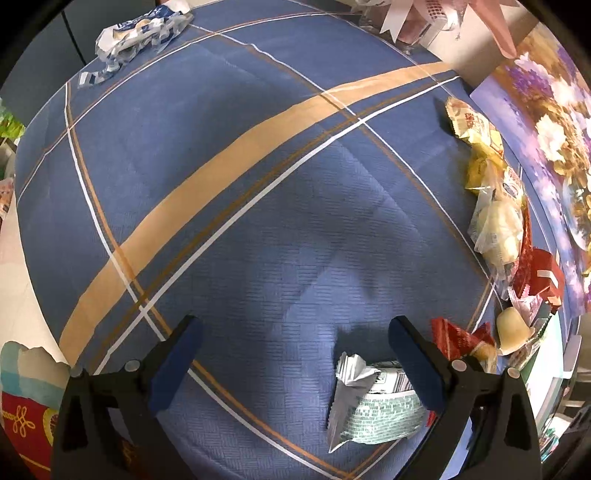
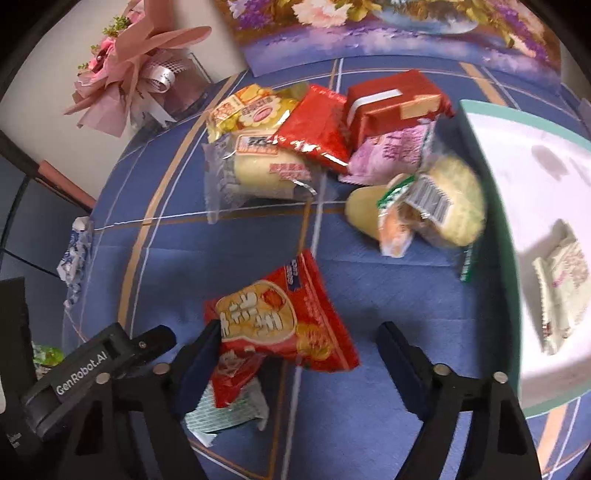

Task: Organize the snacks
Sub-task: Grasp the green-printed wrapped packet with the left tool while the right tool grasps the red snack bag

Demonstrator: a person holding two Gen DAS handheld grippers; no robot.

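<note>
Left wrist view: the left gripper points down at a bench draped in a blue checked cloth with tan and white stripes. Its jaws stand wide apart and grasp nothing. A silver-and-green foil snack packet lies on the cloth just inside the right-hand finger, touching or nearly touching its pad; I cannot tell which. Beyond that packet, along the cloth's right edge, runs a row of snacks: yellow wrapped cakes, a red box and a small red packet. Far from the packet, at the top left of the cloth, lies a crumpled blue-and-white wrapper.

Right wrist view: the right gripper points down over a red crisp-style snack bag with white lettering. No earlier picture is given to judge motion; the jaws are partly apart, the left-hand pad touches the bag's edge while the right-hand pad stands clear of it, so the bag is not clamped. Under the bag's lower corner peeks the silver-and-green foil snack packet. Beyond the red bag sits a pile: a clear-wrapped pale cake, a flat red packet, the red box and a purple packet. Right of the bag stands a white tray with a green rim, holding one pale packet. The left gripper's black body shows left of the bag.
</note>
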